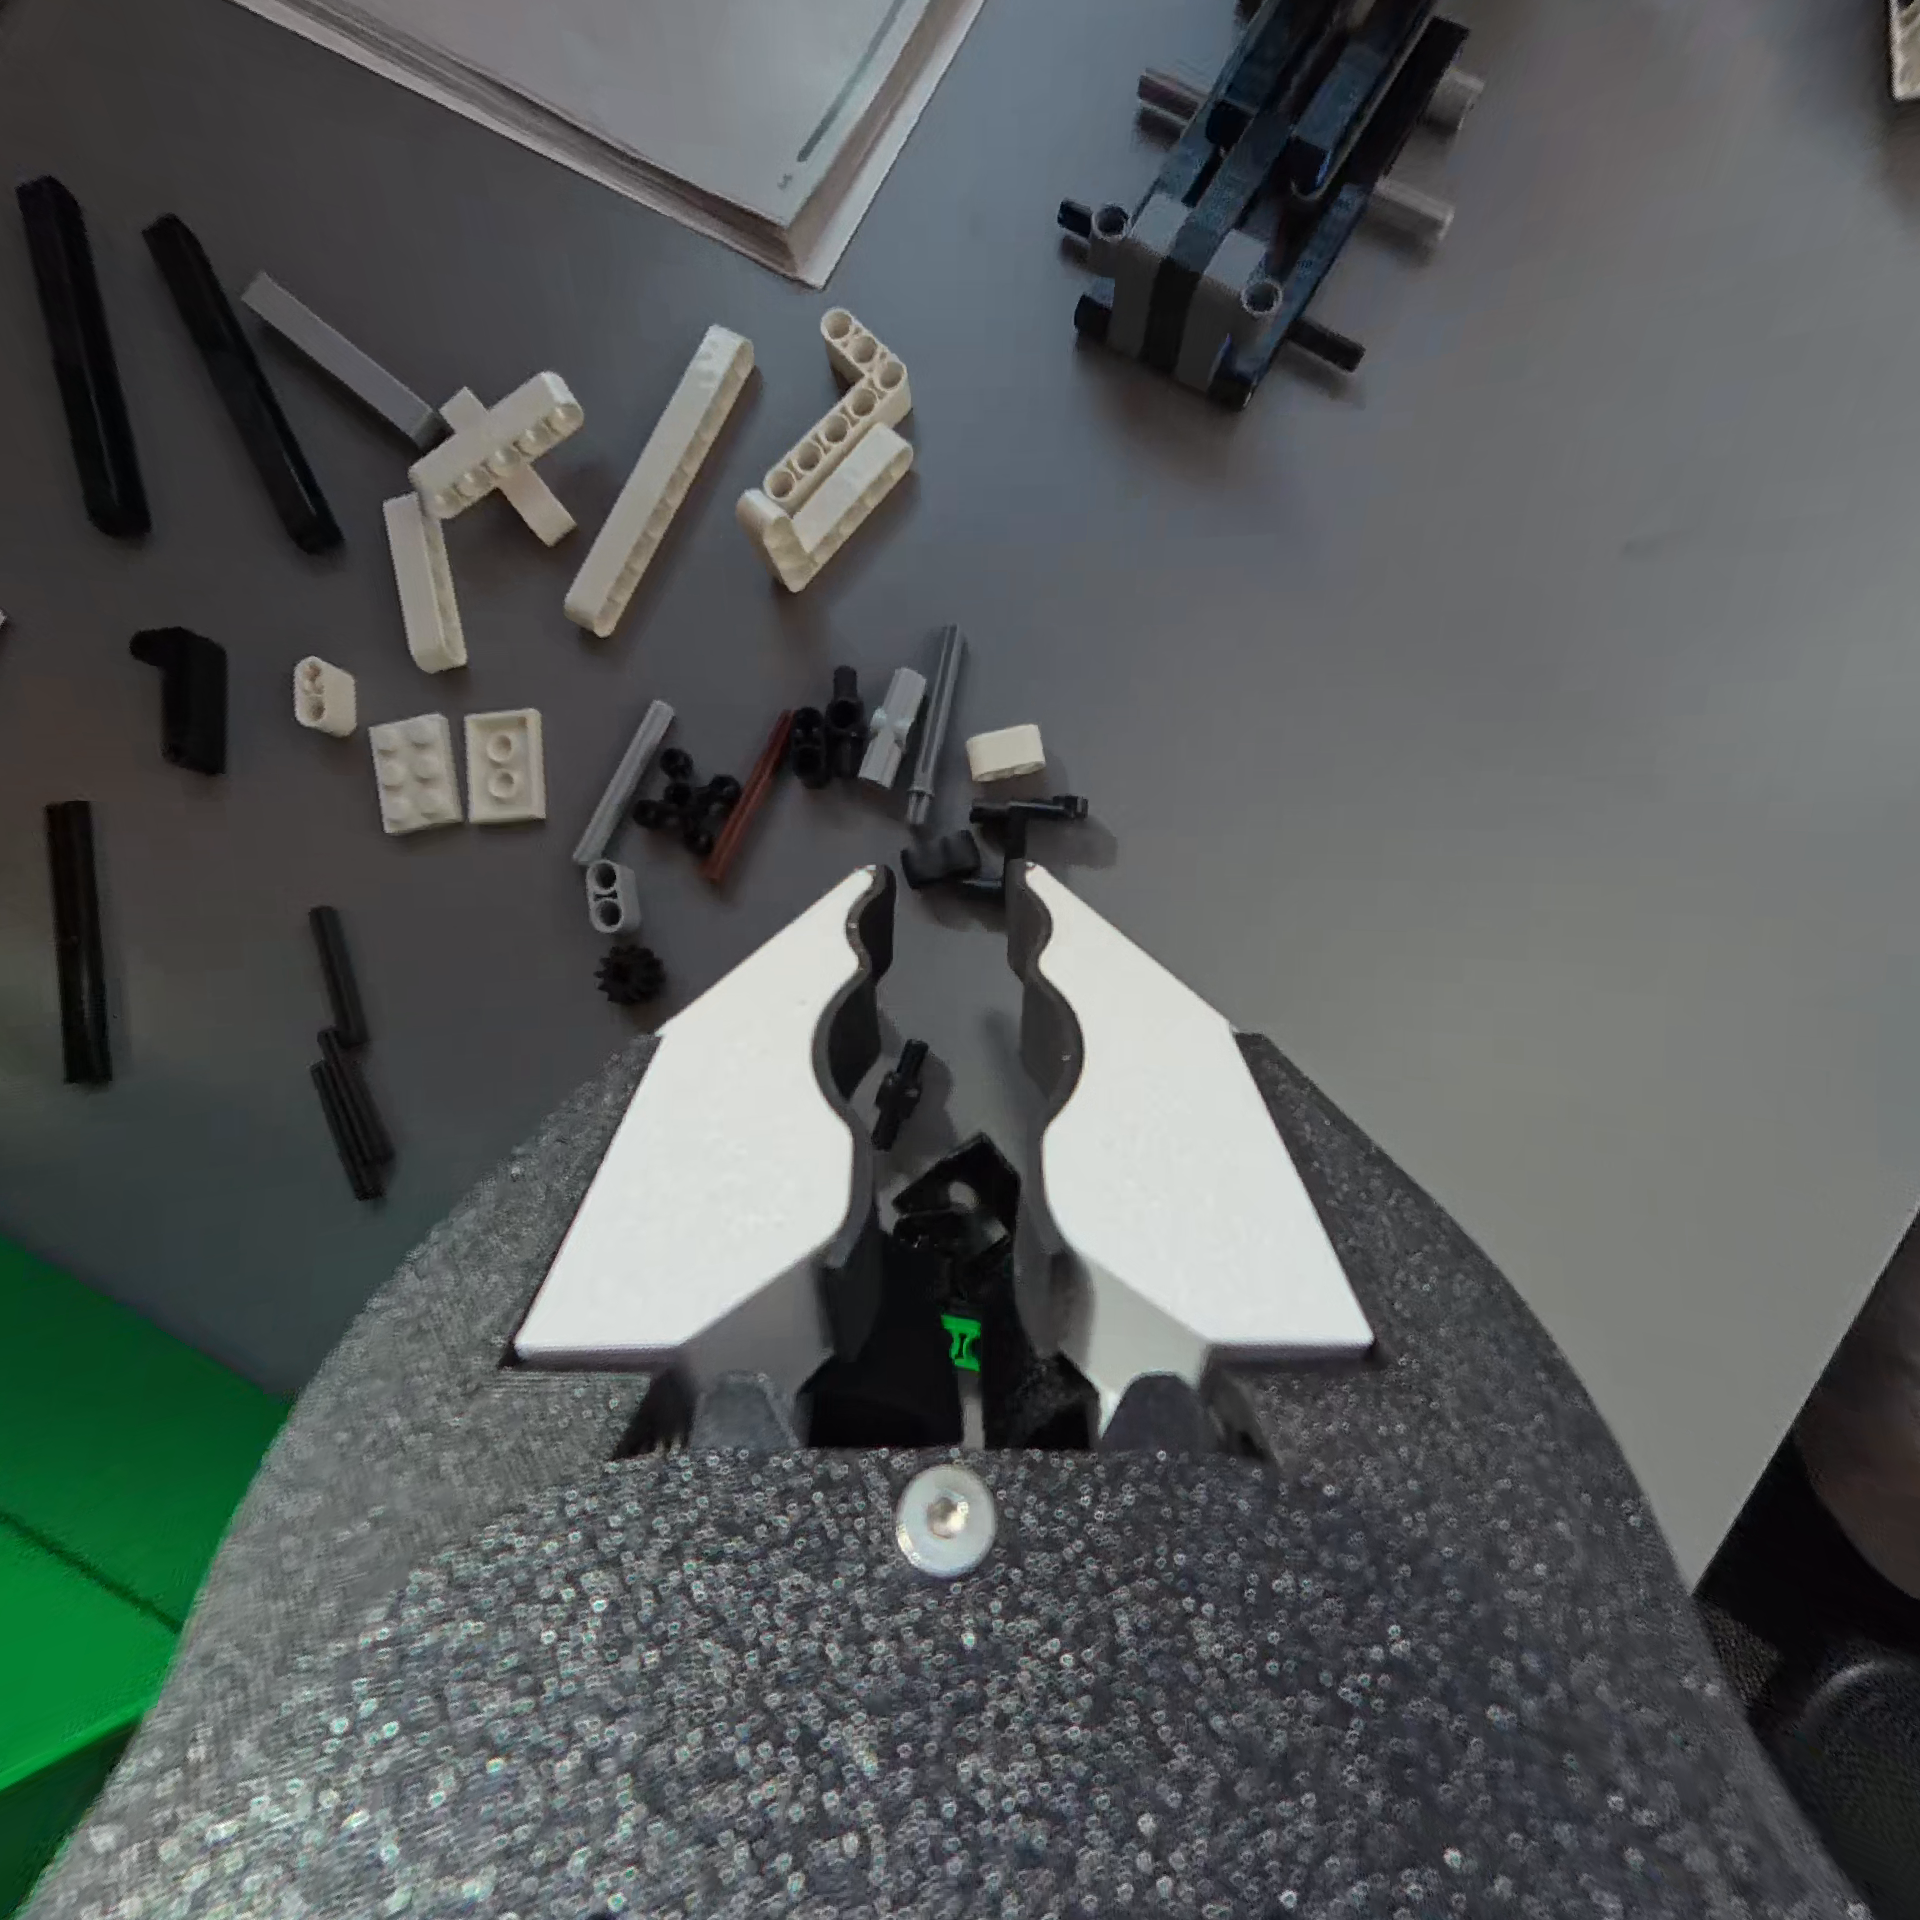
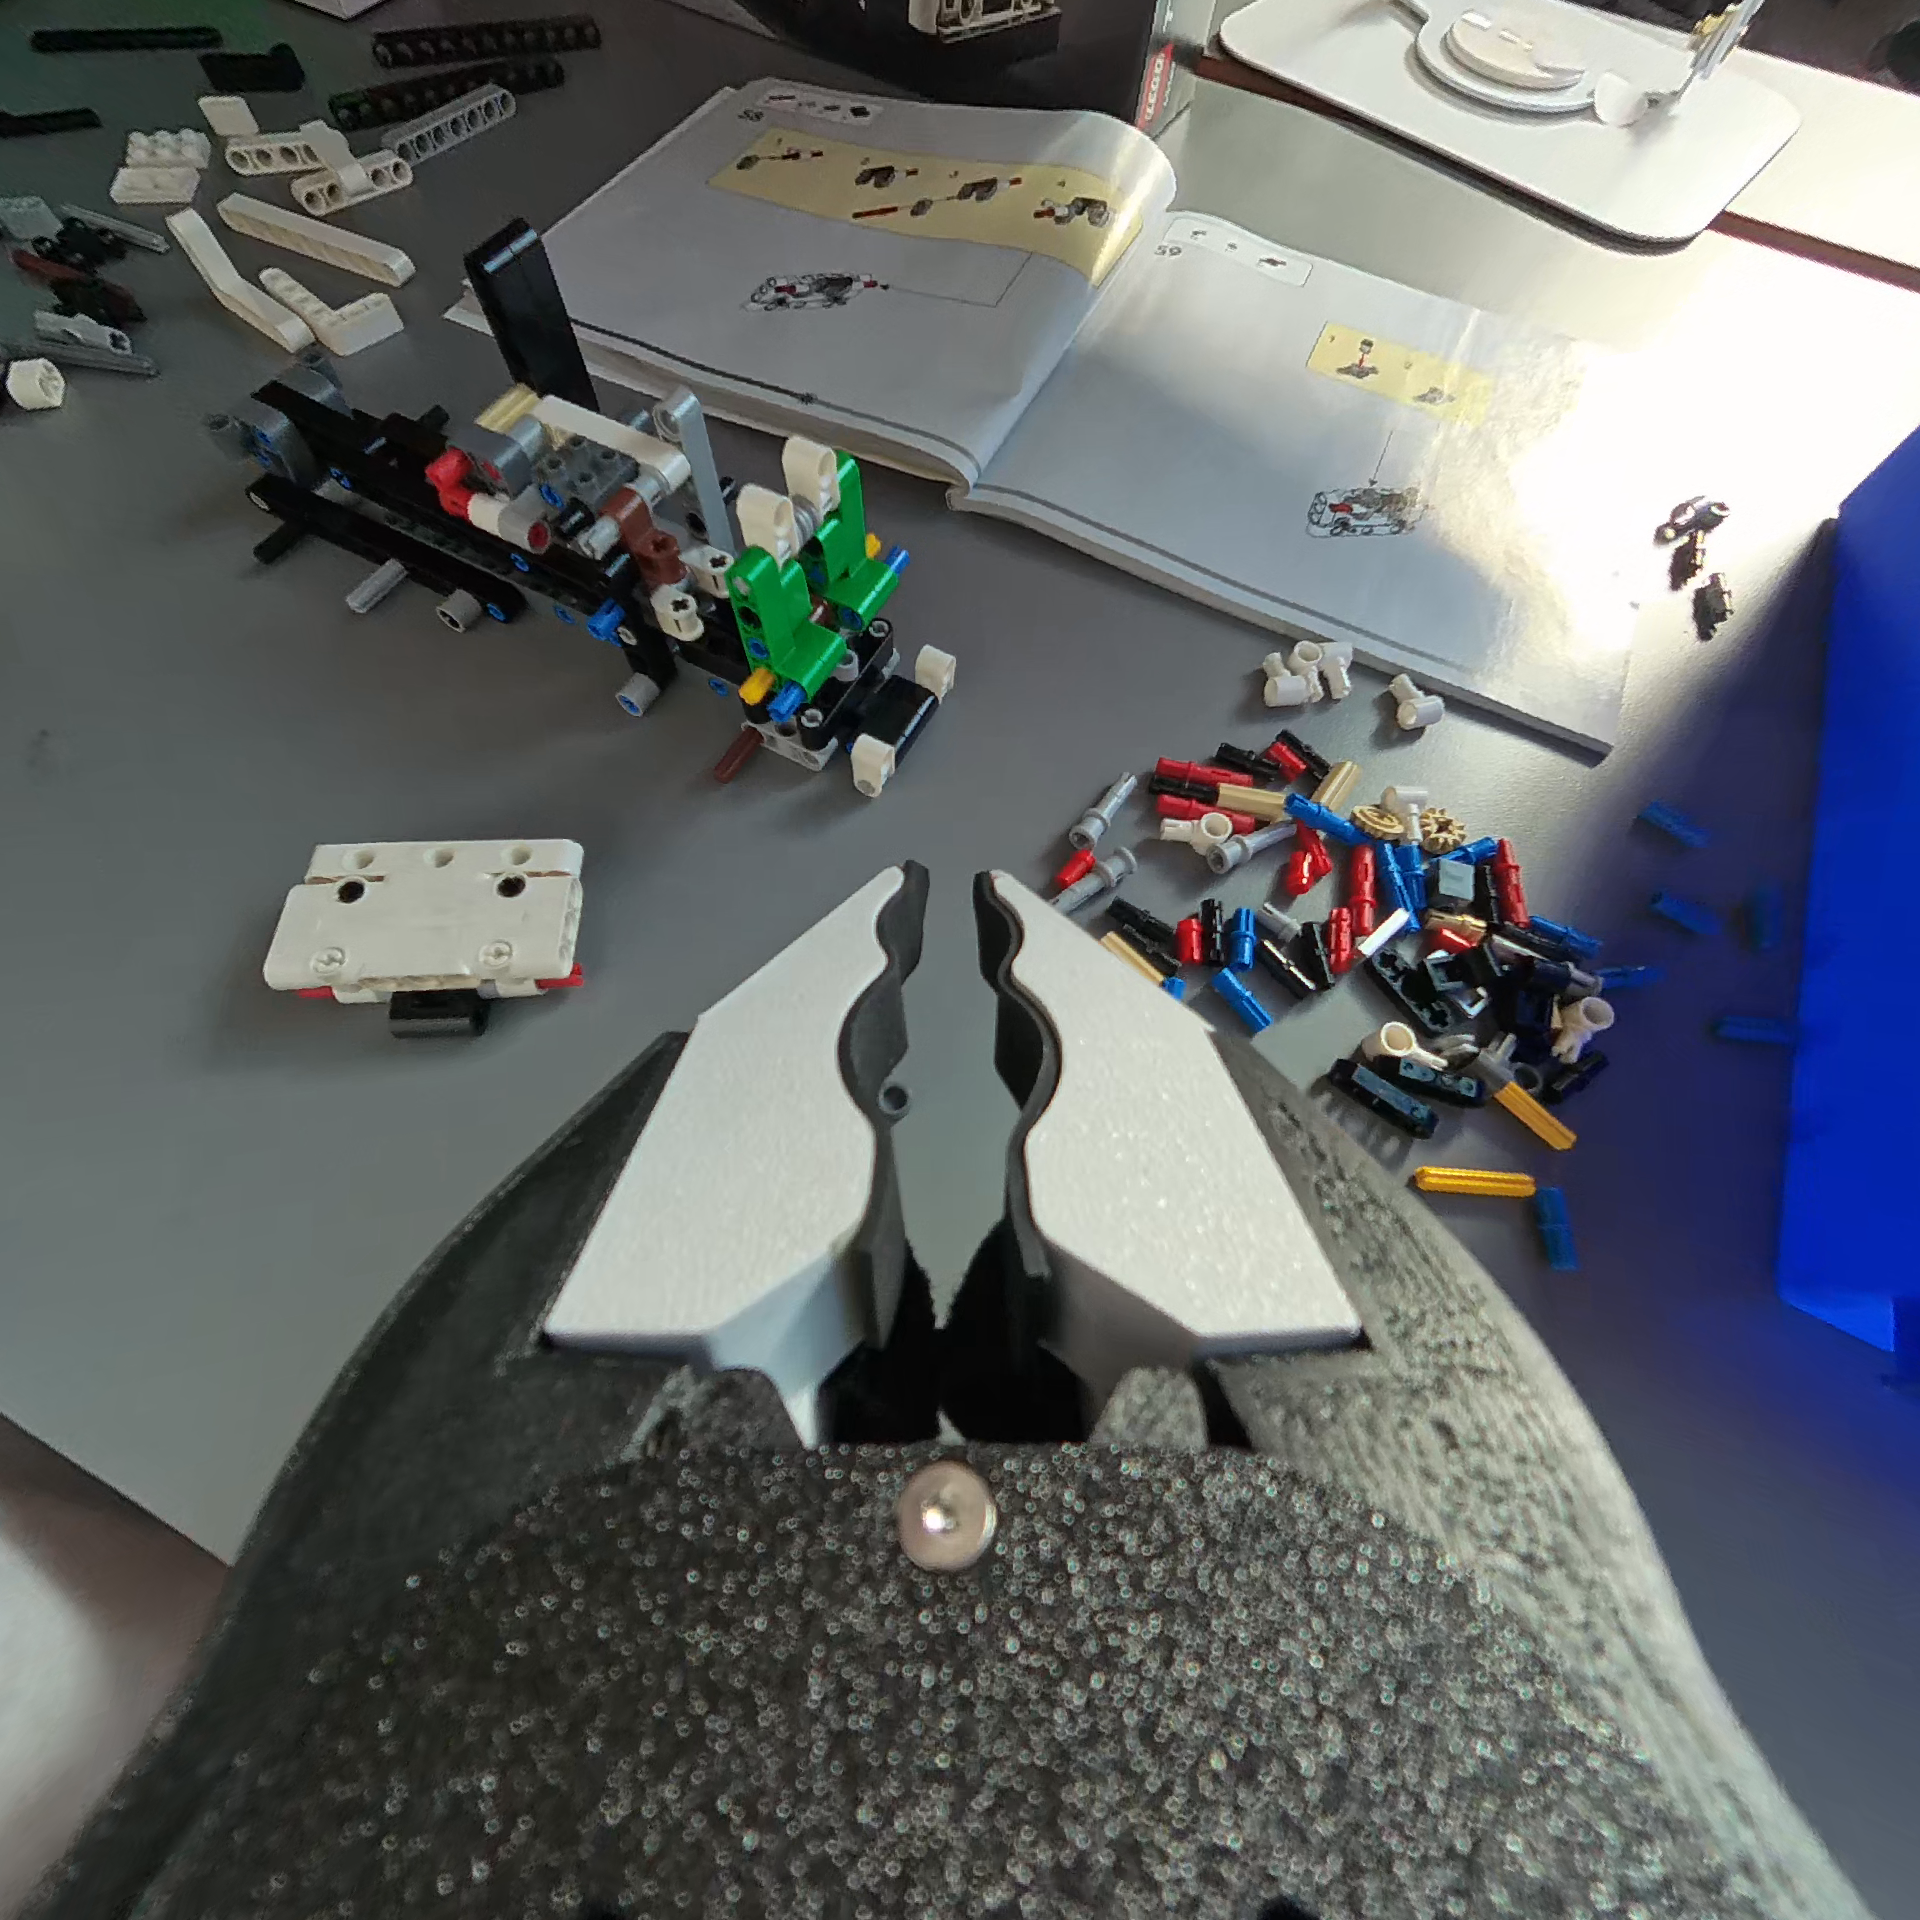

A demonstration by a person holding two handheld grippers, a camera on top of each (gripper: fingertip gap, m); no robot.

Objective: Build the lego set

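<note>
In the left wrist view my left gripper hovers open over a grey table. Just ahead of its fingertips lie a small black connector and a black cranked axle piece. A short black pin lies on the table between the fingers, and the pads do not press on it. In the right wrist view my right gripper is open by a narrow gap with nothing in it. It sits between a white block assembly on its left and a pile of coloured pins on its right.
A partly built model stands ahead of the right gripper and also shows in the left wrist view. An open instruction booklet lies behind it. White beams, black beams and white plates lie left. A blue bin stands right. About 35 centimetres separates my left fingertips from my right.
</note>
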